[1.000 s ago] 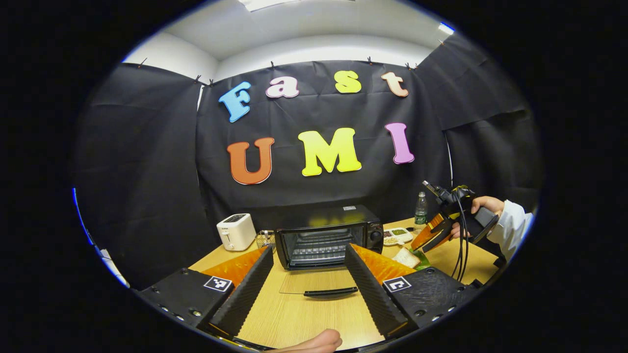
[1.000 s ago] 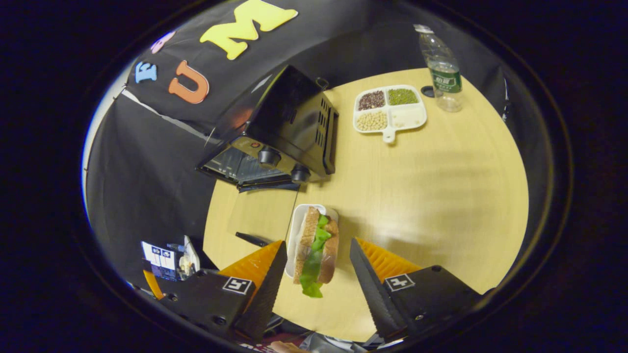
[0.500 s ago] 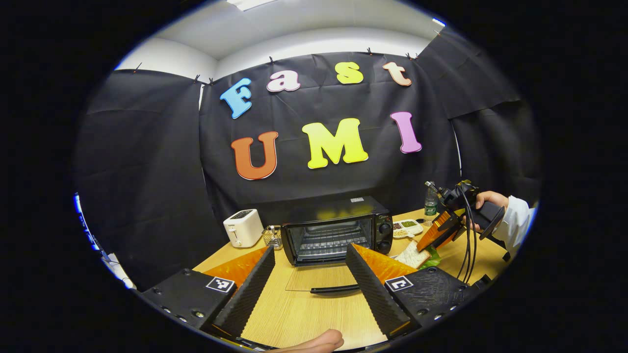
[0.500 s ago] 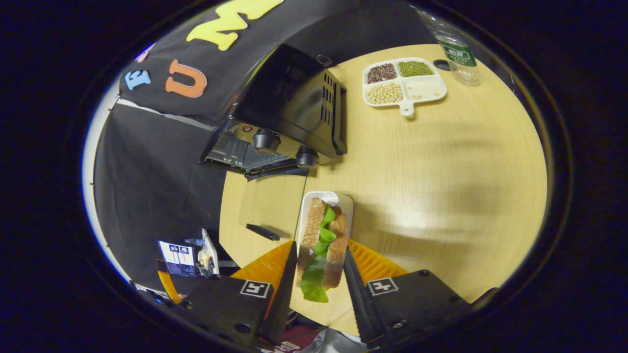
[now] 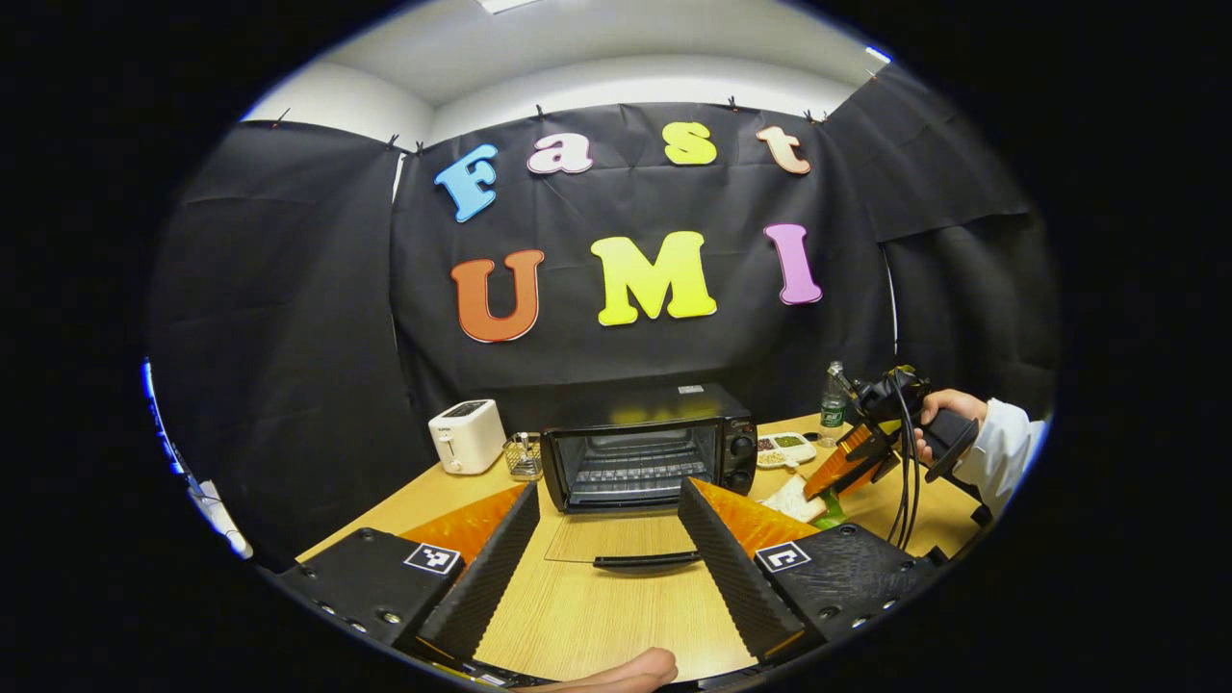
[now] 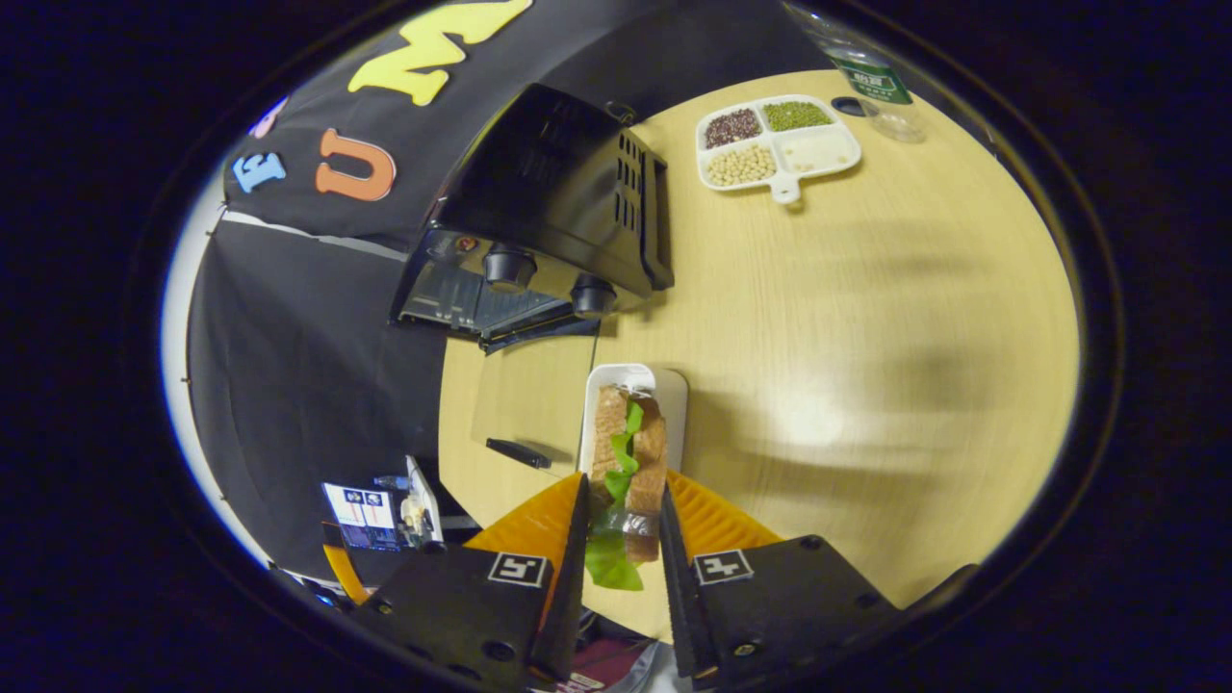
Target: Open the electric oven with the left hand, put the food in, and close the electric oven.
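Note:
The black electric oven (image 5: 635,450) stands at the back of the wooden table, its glass door folded flat with the handle (image 5: 645,559) toward me. My left gripper (image 5: 606,500) is open just in front of that door, with nothing between its fingers. In the right gripper view the sandwich (image 6: 626,448), brown bread with green lettuce, rests on a small white tray (image 6: 669,385) beside the oven (image 6: 549,212). My right gripper (image 6: 621,500) is shut on the sandwich's near end. The left gripper view has that gripper (image 5: 852,462) off to the right, held by a hand (image 5: 948,409).
A white toaster (image 5: 465,435) and a small wire holder (image 5: 523,455) stand left of the oven. A white divided dish of beans (image 6: 778,144) and a water bottle (image 6: 866,82) sit at the table's far side. Bare tabletop (image 6: 866,366) lies to the right of the sandwich.
My right gripper's fingers went from wide apart to closed on the sandwich. My left gripper stayed open in front of the door, shifting only slightly.

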